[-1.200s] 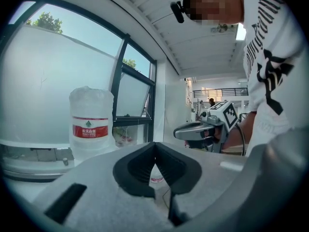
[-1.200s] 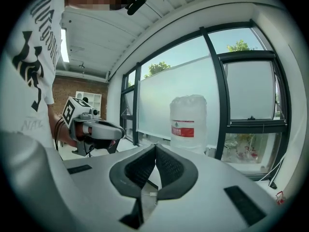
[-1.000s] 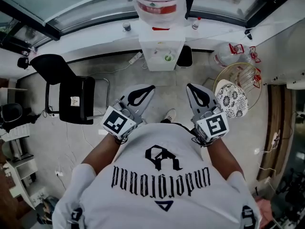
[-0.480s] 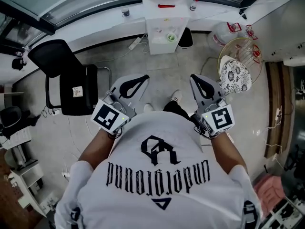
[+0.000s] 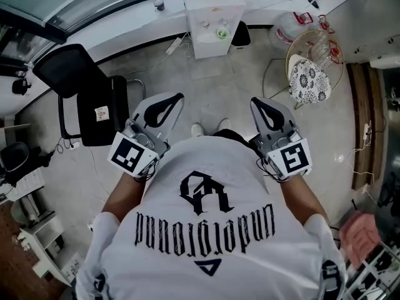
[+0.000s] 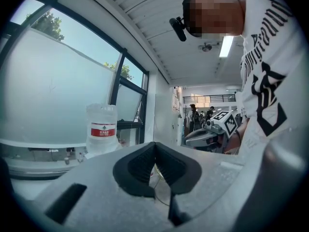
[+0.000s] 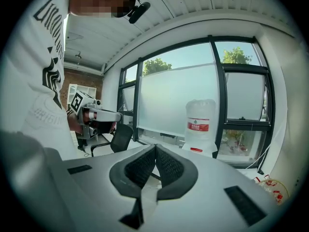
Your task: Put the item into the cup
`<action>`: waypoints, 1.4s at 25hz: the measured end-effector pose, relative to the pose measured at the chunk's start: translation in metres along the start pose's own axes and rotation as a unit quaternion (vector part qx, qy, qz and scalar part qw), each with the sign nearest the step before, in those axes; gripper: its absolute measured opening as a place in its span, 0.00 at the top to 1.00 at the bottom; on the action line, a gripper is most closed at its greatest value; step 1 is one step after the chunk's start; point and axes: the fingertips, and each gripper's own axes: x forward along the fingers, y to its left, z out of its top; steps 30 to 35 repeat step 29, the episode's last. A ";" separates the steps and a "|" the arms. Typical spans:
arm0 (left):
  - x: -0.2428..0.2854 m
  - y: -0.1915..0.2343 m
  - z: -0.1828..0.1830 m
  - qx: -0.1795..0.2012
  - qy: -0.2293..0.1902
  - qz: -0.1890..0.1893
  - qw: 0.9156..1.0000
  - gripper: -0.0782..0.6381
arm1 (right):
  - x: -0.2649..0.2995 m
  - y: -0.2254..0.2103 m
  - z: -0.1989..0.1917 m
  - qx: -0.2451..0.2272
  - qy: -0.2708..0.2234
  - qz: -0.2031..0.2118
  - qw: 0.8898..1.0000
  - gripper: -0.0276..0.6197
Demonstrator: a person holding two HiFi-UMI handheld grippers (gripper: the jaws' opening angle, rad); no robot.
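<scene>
Head view: left claw (image 5: 179, 97) and right claw (image 5: 255, 102) closed.

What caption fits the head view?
Person holds left gripper and right gripper, both shut and empty, facing a white water dispenser.

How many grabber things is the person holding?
2. The left gripper is out in front on the person's left side, and the right gripper is on the right side. Both have their fingers together and hold nothing. None seems hidden.

Left gripper (image 5: 174, 99), right gripper (image 5: 257, 103) closed, empty
</scene>
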 end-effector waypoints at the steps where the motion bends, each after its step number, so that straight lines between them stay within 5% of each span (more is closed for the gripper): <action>1: 0.000 -0.002 0.002 -0.001 -0.004 0.000 1.000 0.87 | -0.002 0.001 0.000 0.004 -0.001 -0.002 1.000 0.93; 10: 0.007 0.002 -0.002 -0.034 -0.012 -0.004 0.999 0.87 | -0.004 -0.004 0.003 0.021 -0.008 -0.020 1.000 0.93; 35: 0.005 0.002 -0.003 -0.036 -0.021 -0.021 0.999 0.87 | 0.004 0.002 0.006 0.025 -0.005 -0.022 0.999 0.93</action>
